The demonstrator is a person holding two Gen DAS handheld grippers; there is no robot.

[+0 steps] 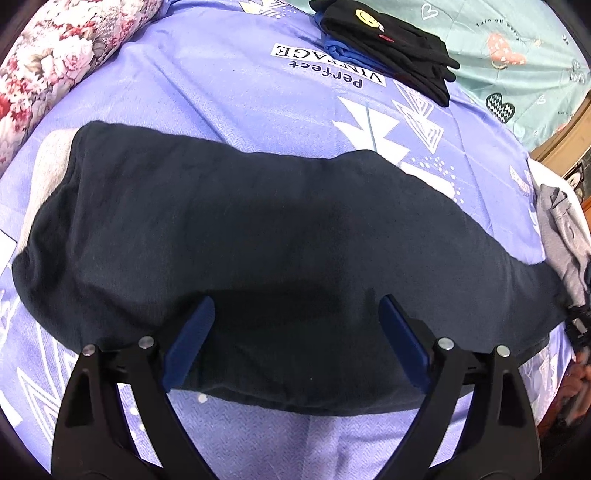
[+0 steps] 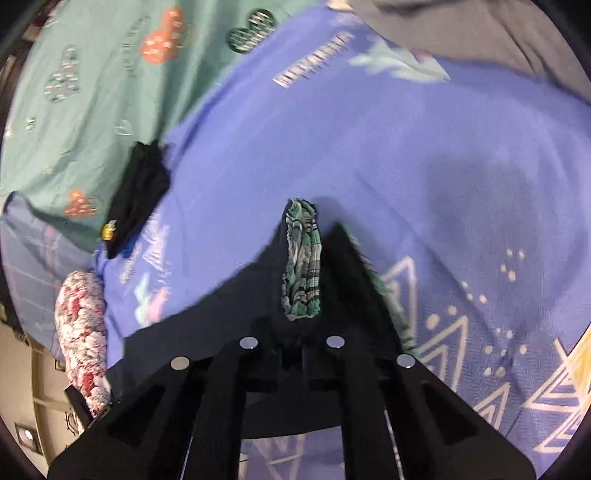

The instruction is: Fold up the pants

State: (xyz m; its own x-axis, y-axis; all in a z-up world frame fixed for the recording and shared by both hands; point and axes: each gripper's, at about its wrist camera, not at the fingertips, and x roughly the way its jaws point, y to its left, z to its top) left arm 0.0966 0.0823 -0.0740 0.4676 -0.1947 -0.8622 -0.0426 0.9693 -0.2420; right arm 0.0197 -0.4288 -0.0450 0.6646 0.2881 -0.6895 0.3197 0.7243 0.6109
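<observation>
While I lean over a bed, its purple bedspread (image 1: 229, 96) fills most of what both cameras see; it is printed with white triangles, zigzags, dots and the words "Perfect Vintage". Beyond it lies a teal sheet (image 1: 517, 33) patterned with hearts and small lettering. A rolled floral quilt (image 1: 48, 62) in red, pink and white runs along the far left edge. At the far end of the bedspread sits a folded black garment with a yellow smiley patch (image 1: 391, 44), stacked on something blue. A grey garment (image 1: 561, 229) is bunched at the right edge, beside a strip of wooden furniture.

The dark pants (image 1: 258, 236) lie flat across the middle of the bedspread, stretched from left to right. My left gripper (image 1: 297, 314) hovers just above their near edge, its blue fingers (image 1: 192, 332) spread wide apart with nothing between them.

My right gripper (image 2: 295, 325) has its fingers clenched on one end of the pants, lifting dark cloth into a peak so that a green plaid lining (image 2: 303, 266) shows. This view is blurred. At its lower left edge, past the floral quilt, there is a patch of pale floor.
</observation>
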